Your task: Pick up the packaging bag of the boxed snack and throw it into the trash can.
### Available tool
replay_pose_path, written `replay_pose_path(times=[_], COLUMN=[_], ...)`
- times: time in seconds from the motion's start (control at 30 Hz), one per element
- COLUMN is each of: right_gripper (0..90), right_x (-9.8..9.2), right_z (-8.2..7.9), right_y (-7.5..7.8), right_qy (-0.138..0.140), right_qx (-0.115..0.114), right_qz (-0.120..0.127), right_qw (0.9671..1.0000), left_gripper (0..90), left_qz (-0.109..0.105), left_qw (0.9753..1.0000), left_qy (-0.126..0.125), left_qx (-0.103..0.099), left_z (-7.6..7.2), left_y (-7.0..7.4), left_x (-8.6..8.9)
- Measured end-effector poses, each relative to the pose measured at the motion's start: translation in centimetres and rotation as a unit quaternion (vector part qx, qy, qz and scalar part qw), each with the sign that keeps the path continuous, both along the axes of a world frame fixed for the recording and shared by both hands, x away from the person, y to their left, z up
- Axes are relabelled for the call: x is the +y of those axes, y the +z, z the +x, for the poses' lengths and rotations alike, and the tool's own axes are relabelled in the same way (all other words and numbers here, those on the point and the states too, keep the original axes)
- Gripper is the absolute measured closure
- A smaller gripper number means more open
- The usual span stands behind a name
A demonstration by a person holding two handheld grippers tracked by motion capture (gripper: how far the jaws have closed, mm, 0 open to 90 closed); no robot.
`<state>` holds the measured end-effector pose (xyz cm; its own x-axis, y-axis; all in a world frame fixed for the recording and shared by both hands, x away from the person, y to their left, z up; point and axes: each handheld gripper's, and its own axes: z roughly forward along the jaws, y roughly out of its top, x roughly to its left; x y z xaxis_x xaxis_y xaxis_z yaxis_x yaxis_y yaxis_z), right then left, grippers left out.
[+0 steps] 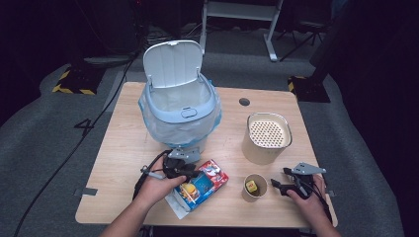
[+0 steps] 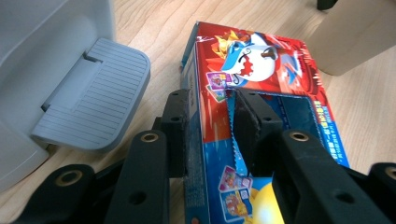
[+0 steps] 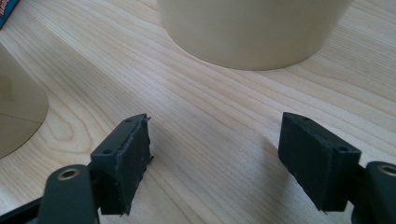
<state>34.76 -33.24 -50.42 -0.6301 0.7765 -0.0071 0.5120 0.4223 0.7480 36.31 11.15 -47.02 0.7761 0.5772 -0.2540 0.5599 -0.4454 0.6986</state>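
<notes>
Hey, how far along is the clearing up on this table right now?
Done: the bin stands lined with its lid up. In hand: the left gripper is shut on the edge of the red box, which lies on the table. Left: the box isn't in the bin; the right gripper waits open beside the paper cup.
</notes>
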Motion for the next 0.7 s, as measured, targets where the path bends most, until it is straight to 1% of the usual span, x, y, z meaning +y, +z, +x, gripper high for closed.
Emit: replay_pose_path(times=[0.13,0.2,0.3,0.43,0.5,0.57,0.6,0.67,0.7], right_gripper=[25.2,25.2,25.2,25.2,25.2,25.2,25.2,25.2,25.2], right_x=[0.0,0.0,0.0,0.0,0.0,0.0,0.0,0.0,0.0], right_z=[0.0,0.0,0.0,0.0,0.0,0.0,0.0,0.0,0.0], right_y=[0.0,0.0,0.0,0.0,0.0,0.0,0.0,0.0,0.0], right_qy=[0.0,0.0,0.0,0.0,0.0,0.0,0.0,0.0,0.0], right_qx=[0.0,0.0,0.0,0.0,0.0,0.0,0.0,0.0,0.0], right_qz=[-0.001,-0.001,-0.001,0.0,-0.001,-0.001,-0.001,0.0,-0.001], right_qw=[1.0,1.0,1.0,1.0,1.0,1.0,1.0,1.0,1.0], left_gripper=[69.4,70.4,71.2,74.4,74.8,74.9,74.8,74.8,74.8], left_qz=[0.01,0.012,0.019,0.034,0.03,0.028,0.026,0.022,0.016], left_qw=[0.9999,0.9999,0.9998,0.9994,0.9995,0.9994,0.9993,0.9992,0.9992], left_qy=[-0.001,0.003,0.002,0.0,0.003,0.005,0.006,0.009,0.009], left_qx=[0.006,0.009,0.007,-0.003,-0.008,-0.018,-0.025,-0.031,-0.034], left_z=[0.2,0.3,0.3,0.2,0.1,0.0,-0.1,-0.2,-0.2], left_y=[-0.2,-0.2,0.0,0.1,0.2,0.5,0.6,0.8,0.9], left_x=[-0.2,-0.3,-0.4,-0.4,-0.4,-0.4,-0.4,-0.4,-0.4])
